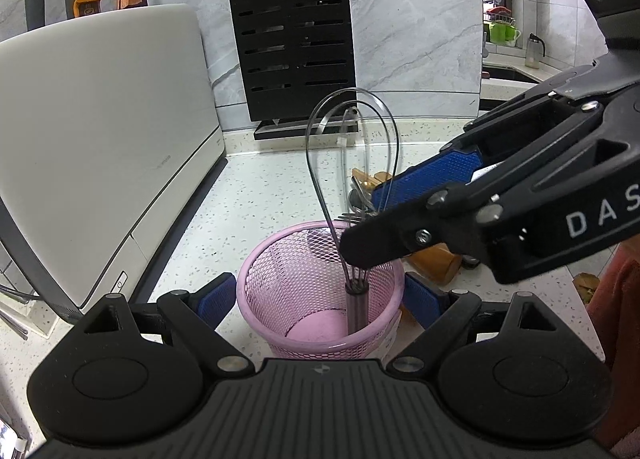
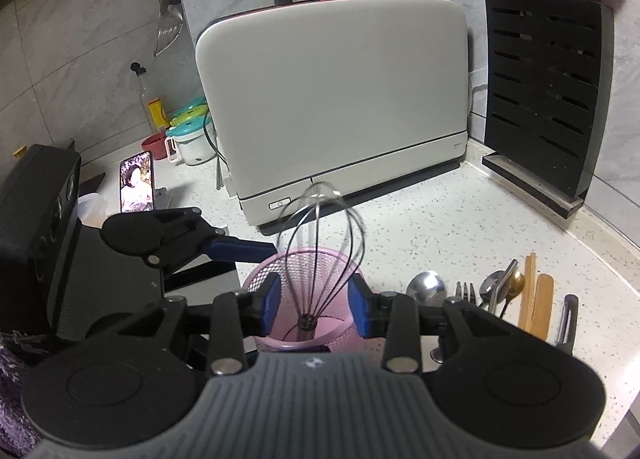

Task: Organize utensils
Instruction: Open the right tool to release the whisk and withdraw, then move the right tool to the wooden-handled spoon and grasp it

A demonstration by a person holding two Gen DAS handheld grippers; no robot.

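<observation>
A pink mesh cup (image 1: 280, 263) stands on the speckled counter, and my left gripper (image 1: 318, 297) is shut on it, a blue pad against each side. A wire whisk (image 1: 357, 311) stands in the cup, handle down and loops up. In the right wrist view the whisk (image 2: 307, 321) rises between the blue pads of my right gripper (image 2: 316, 303), which stands open just above the cup (image 2: 340, 259); neither pad touches the wires. From the left wrist view the right gripper (image 1: 362, 223) reaches in from the right over the cup's rim. One left finger (image 2: 240, 249) shows at the cup's left side.
A white appliance (image 2: 332, 99) fills the back left, with a black knife block (image 2: 544, 91) in the corner. Spoons (image 2: 428, 287), a fork (image 2: 464, 293) and wooden sticks (image 2: 538, 303) lie on the counter right of the cup. A phone (image 2: 136, 187) stands at the left.
</observation>
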